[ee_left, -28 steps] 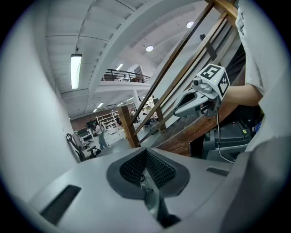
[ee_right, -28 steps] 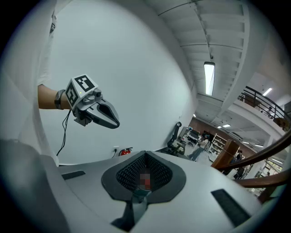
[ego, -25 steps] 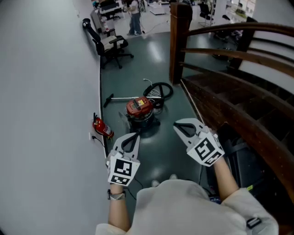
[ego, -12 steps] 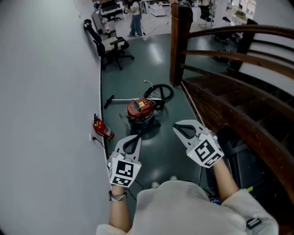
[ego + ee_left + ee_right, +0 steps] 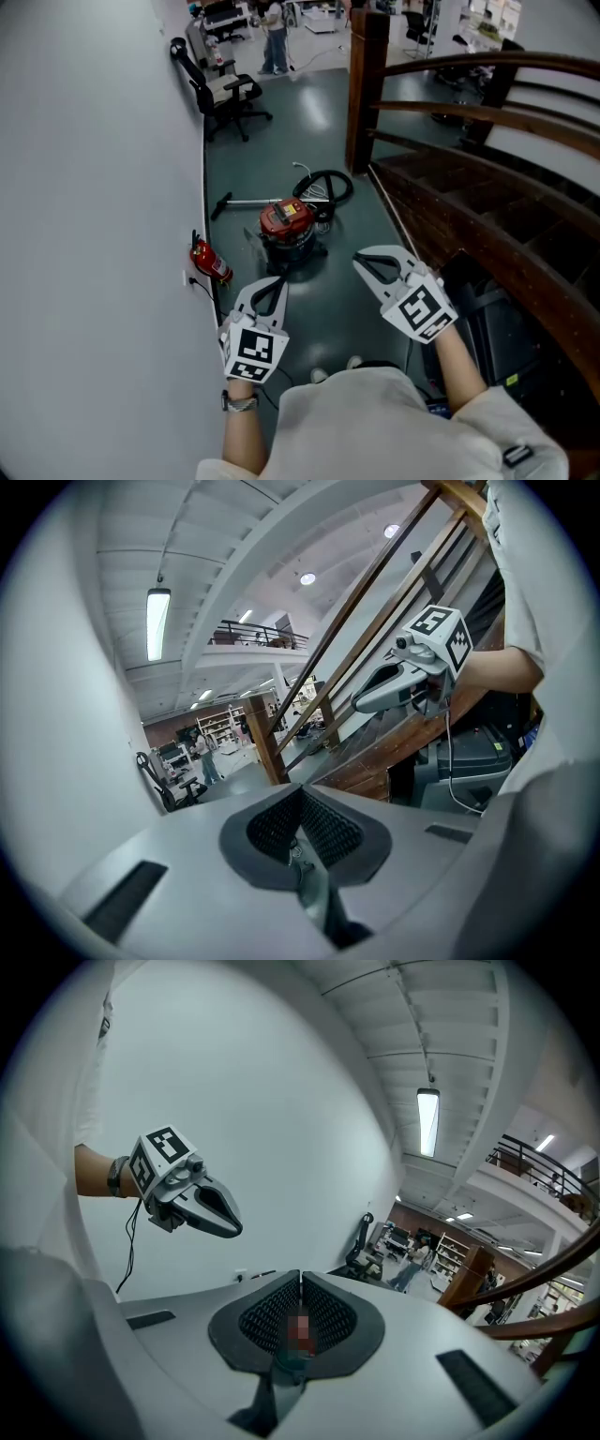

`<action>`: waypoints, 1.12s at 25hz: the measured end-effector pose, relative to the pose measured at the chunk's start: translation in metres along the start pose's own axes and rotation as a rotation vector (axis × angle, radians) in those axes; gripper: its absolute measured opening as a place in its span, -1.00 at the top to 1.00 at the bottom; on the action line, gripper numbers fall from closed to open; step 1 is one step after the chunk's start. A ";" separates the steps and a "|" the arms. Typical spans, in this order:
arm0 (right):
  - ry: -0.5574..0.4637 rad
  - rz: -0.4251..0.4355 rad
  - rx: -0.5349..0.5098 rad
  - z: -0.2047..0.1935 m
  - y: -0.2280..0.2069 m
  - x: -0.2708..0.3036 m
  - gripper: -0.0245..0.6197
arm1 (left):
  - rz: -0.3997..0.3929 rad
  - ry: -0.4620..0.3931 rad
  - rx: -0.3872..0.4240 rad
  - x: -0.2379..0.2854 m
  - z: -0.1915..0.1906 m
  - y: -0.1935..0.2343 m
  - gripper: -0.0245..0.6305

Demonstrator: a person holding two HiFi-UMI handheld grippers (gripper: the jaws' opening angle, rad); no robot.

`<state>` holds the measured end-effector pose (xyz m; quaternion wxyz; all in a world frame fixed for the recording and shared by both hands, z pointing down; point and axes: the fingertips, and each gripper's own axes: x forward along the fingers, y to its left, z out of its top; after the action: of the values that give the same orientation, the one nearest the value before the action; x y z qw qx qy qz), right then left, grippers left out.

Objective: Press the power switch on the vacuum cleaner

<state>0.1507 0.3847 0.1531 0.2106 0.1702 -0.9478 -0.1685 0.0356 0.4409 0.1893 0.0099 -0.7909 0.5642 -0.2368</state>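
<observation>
Status: press not yet started. The vacuum cleaner (image 5: 289,228) stands on the dark green floor (image 5: 328,309) ahead of the person, near the white wall (image 5: 94,234) and just beside the foot of the wooden staircase (image 5: 469,216). It has a red top and a dark body, and its black hose (image 5: 324,184) lies coiled behind it. A red fire extinguisher (image 5: 208,261) lies by the wall to its left.

Left gripper (image 5: 274,279) – jaws closed pad to pad, nothing between them. It is held at about waist height, well apart from the vacuum.
Right gripper (image 5: 360,259) – jaws likewise together and empty, held level with the left and angled a little downward.

Neither gripper view shows the vacuum; each looks out across the room and catches the other gripper.

The switch cannot be made out from here – too small on the red top.

Judgement: everything is left to do. The person has to close in on the machine, find the switch, bring one closed tip down onto it and push.
</observation>
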 end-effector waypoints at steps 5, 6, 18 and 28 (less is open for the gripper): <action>0.003 -0.026 0.019 0.005 0.015 0.001 0.83 | -0.009 -0.004 0.005 -0.015 -0.010 0.003 0.92; 0.005 -0.029 0.021 0.006 0.018 0.002 0.83 | -0.011 -0.003 0.010 -0.017 -0.012 0.004 0.92; 0.003 -0.019 0.004 0.016 0.019 0.027 0.83 | -0.007 -0.012 0.029 -0.011 -0.015 0.030 0.92; -0.006 -0.005 0.008 0.004 -0.034 0.071 0.83 | -0.002 -0.005 0.038 0.048 -0.003 0.069 0.92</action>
<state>0.0968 0.3279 0.1610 0.2065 0.1728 -0.9487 -0.1658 -0.0142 0.3735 0.1899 0.0259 -0.7918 0.5587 -0.2456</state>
